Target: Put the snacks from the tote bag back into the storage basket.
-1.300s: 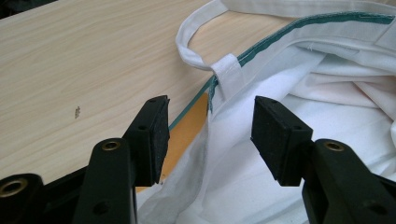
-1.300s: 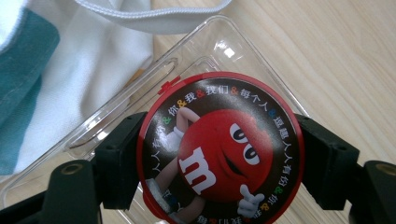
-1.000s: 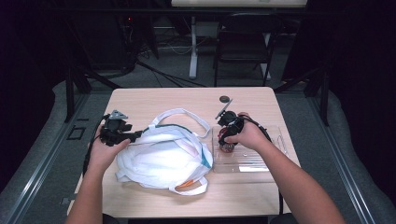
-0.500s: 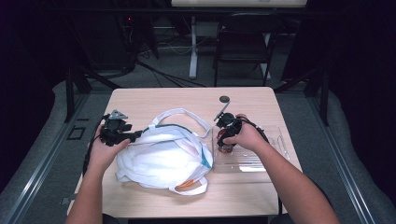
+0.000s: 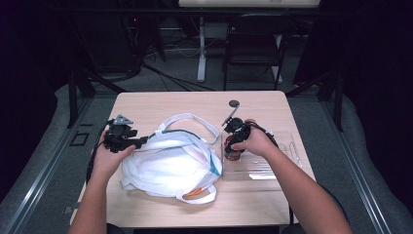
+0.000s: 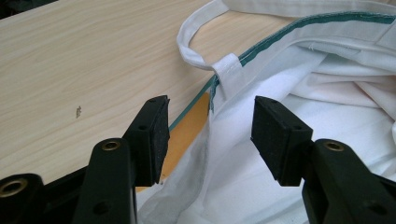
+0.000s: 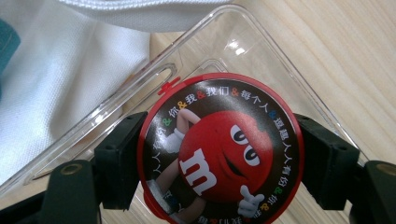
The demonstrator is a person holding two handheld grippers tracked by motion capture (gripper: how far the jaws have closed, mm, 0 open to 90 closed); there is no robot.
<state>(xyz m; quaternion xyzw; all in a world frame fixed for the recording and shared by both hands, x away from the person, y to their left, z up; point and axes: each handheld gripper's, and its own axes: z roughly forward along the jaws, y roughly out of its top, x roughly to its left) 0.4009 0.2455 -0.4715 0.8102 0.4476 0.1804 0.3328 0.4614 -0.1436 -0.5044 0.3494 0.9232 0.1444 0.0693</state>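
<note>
the right gripper [image 5: 234, 146] sits right of centre in the high view, just past the right edge of the white bag [image 5: 170, 163], with the person's right hand [image 5: 255, 141] wrapped over it. its jaws are clamped on a round candy tub [image 7: 219, 151], one jaw on each side of the red rim. in the right gripper view the tub's lid fills the lower middle of the frame, a red cartoon figure printed on it. under the tub lies a clear tray [image 7: 224, 39], its rim running from lower left toward the upper right; the bag cloth [image 7: 56, 79] takes the upper left. whether the tub touches the tray floor i cannot tell.

the left gripper [image 5: 122, 139] is at the left of the high view, against the bag's left edge, held by the left hand [image 5: 109, 158]. in the left gripper view its jaws stand apart, with the bag's green-trimmed rim [image 6: 261, 44] and a fold of white cloth running between them, not pinched. a handle loop [image 6: 196, 42] curls at the upper middle, and the wooden table [image 6: 84, 70] fills the upper left. a small dark disc [image 5: 234, 103] lies on the table above the right gripper.
</note>
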